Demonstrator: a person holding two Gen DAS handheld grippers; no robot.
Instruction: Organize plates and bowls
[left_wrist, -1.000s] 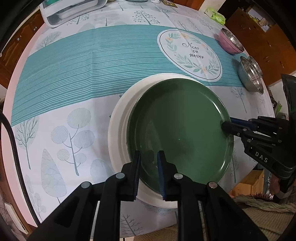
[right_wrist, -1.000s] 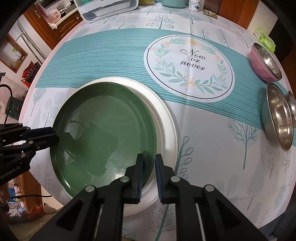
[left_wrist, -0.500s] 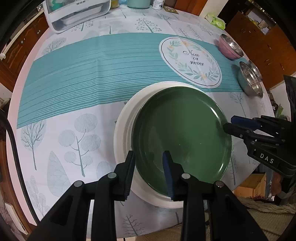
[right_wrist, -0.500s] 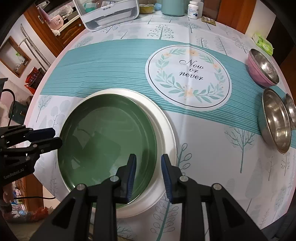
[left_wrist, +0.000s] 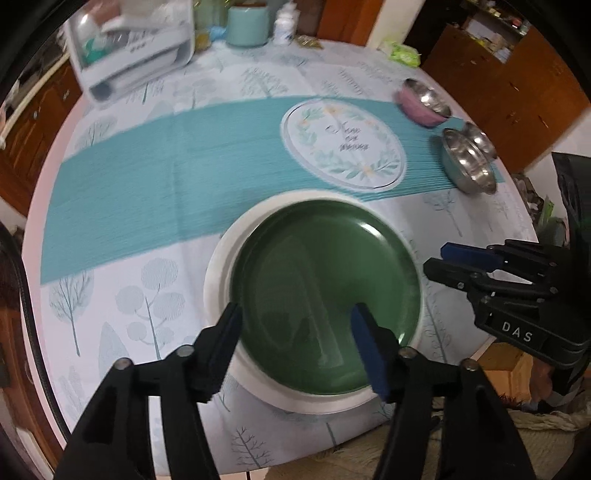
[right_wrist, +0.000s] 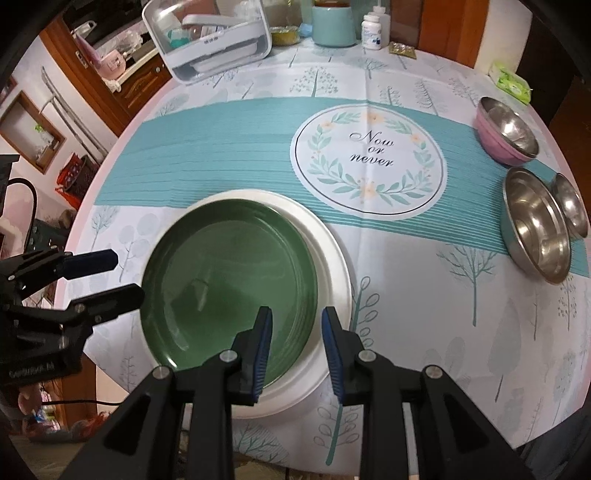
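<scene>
A dark green plate (left_wrist: 325, 295) (right_wrist: 229, 280) lies inside a larger white plate (left_wrist: 218, 280) (right_wrist: 332, 266) on the round table near its front edge. My left gripper (left_wrist: 299, 343) (right_wrist: 123, 277) hovers above the green plate's left rim, its jaws opening, with nothing gripped between them. Above the opposite rim my right gripper (right_wrist: 295, 325) (left_wrist: 439, 258) stands open, a clear gap between its blue pads, touching nothing. A pink bowl (right_wrist: 506, 133) (left_wrist: 424, 103) and a steel bowl (right_wrist: 535, 229) (left_wrist: 469, 166) sit at the far right.
A smaller steel bowl (right_wrist: 570, 210) leans beside the big one. At the back stand a white rack (right_wrist: 214, 40), a teal cup (right_wrist: 332, 26), a white bottle (right_wrist: 371, 33) and a green packet (right_wrist: 511, 81). The printed cloth (right_wrist: 369, 147) covers the table.
Both grippers were shut on the green plate's rim; they have let go, opened and risen. The green plate now rests in the white one.
</scene>
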